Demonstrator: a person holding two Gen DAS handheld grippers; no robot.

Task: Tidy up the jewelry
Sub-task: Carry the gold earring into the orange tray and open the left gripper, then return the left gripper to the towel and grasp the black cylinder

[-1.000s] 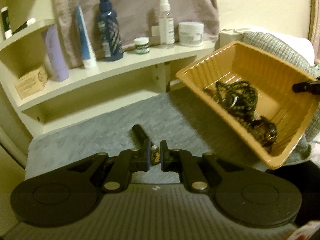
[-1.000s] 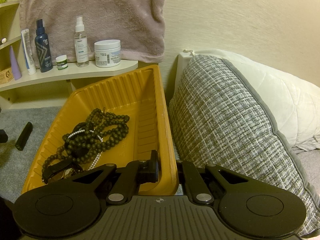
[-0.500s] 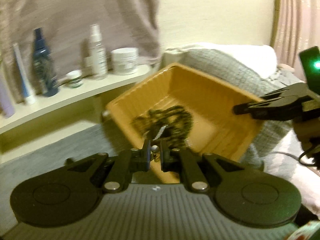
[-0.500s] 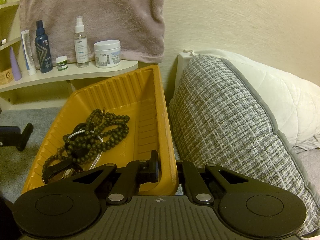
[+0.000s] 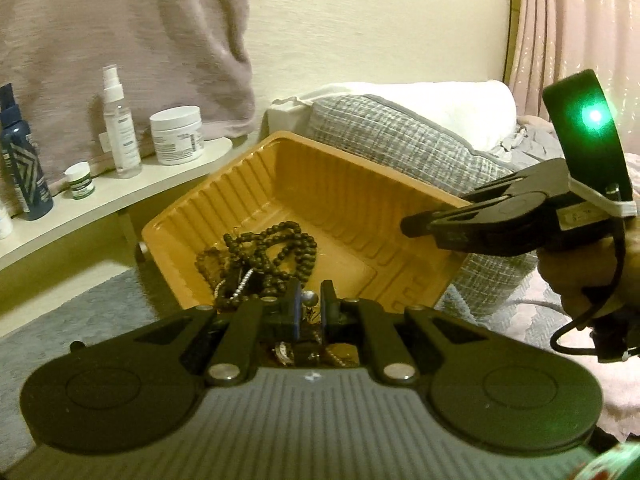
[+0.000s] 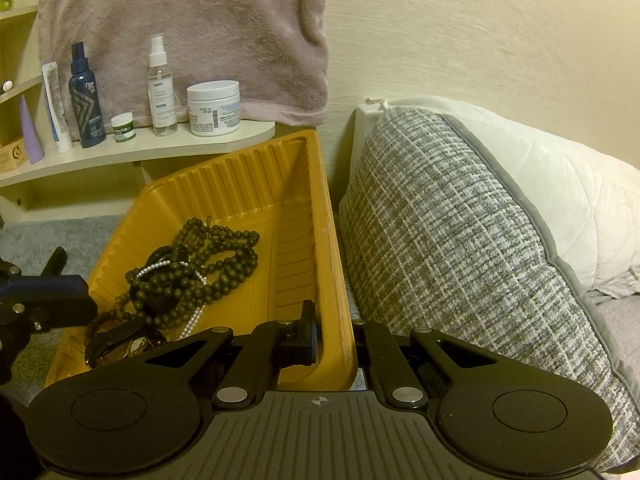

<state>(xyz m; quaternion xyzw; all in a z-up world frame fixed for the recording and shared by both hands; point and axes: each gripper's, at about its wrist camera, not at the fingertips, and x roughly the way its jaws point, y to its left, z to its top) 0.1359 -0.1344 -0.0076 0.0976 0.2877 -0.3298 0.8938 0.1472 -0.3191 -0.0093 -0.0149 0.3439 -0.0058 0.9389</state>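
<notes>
An orange plastic tray (image 5: 360,160) is tilted up, with my right gripper (image 6: 334,332) shut on its right wall (image 6: 332,280). Inside lie dark bead necklaces (image 6: 200,276), a pearl strand (image 6: 156,268) and a dark watch (image 6: 120,336). My left gripper (image 5: 310,300) hovers at the tray's near edge, over the bead necklaces (image 5: 272,252). It is shut on a small jewelry piece with a silver bead (image 5: 310,298). In the left wrist view the right gripper (image 5: 420,226) reaches in from the right. The left gripper (image 6: 60,292) shows at the left edge of the right wrist view.
A cream shelf (image 6: 180,152) behind the tray holds a spray bottle (image 6: 162,88), a white jar (image 6: 214,108), a dark bottle (image 6: 84,108) and tubes. A mauve towel (image 6: 200,20) hangs above. A grey woven cushion (image 6: 440,260) presses against the tray's right side. A black stick (image 6: 56,262) lies on grey carpet.
My left gripper has swung right from over the grey carpet to the tray's near edge, still shut on the small piece. The right gripper and tray have not moved.
</notes>
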